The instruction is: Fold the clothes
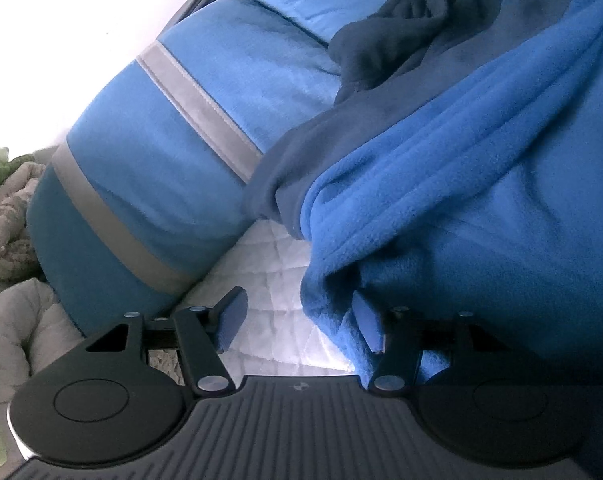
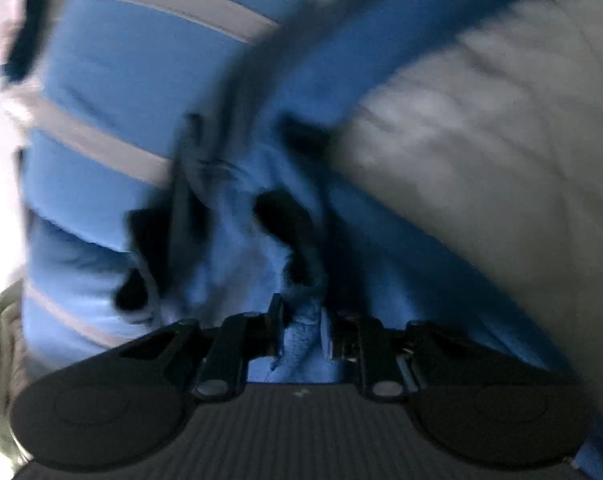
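A: So, where is the blue fleece garment (image 1: 441,208) lying?
B: Filling the frame's right side; the left gripper (image 1: 299,320) is gaping wide beside it.
A: And the right gripper (image 2: 301,332)?
B: Pinching a fleece fold, lower centre.

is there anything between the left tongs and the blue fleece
Nothing visible. The left tongs are open over the white quilted mattress, and the blue fleece garment already lies against the pad on the right of the view. The striped blue pillow sits off to the side.
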Available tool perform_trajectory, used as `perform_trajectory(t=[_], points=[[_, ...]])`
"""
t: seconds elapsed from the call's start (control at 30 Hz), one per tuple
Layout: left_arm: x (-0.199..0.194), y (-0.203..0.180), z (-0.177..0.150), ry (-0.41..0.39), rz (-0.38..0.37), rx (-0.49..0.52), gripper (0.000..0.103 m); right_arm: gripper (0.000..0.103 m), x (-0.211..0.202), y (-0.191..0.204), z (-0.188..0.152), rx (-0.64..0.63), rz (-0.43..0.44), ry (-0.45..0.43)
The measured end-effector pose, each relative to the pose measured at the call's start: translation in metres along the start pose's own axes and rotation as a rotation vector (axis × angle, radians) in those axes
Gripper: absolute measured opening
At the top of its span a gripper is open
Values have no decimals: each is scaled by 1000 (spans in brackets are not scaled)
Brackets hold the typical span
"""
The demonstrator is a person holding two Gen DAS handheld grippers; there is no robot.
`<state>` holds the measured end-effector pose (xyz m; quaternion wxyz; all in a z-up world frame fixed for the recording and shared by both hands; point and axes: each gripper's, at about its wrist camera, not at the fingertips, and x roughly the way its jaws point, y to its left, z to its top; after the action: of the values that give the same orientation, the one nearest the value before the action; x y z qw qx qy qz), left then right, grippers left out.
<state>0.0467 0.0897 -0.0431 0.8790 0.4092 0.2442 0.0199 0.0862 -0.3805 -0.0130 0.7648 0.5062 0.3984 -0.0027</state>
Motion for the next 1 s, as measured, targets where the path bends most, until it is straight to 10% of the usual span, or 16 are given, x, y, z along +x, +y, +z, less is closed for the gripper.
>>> perform_trajectory(t=[0.33, 0.57, 1.0], points=[[-1, -5, 9, -52, 27, 88, 54, 19, 3, 5, 0, -41, -72, 6], [10, 1, 9, 4, -45, 12, 10, 19, 2, 6, -3, -55, -69, 4], [3, -6, -9, -7, -26, 135, 9, 19, -2, -7, -9, -10, -50, 24]])
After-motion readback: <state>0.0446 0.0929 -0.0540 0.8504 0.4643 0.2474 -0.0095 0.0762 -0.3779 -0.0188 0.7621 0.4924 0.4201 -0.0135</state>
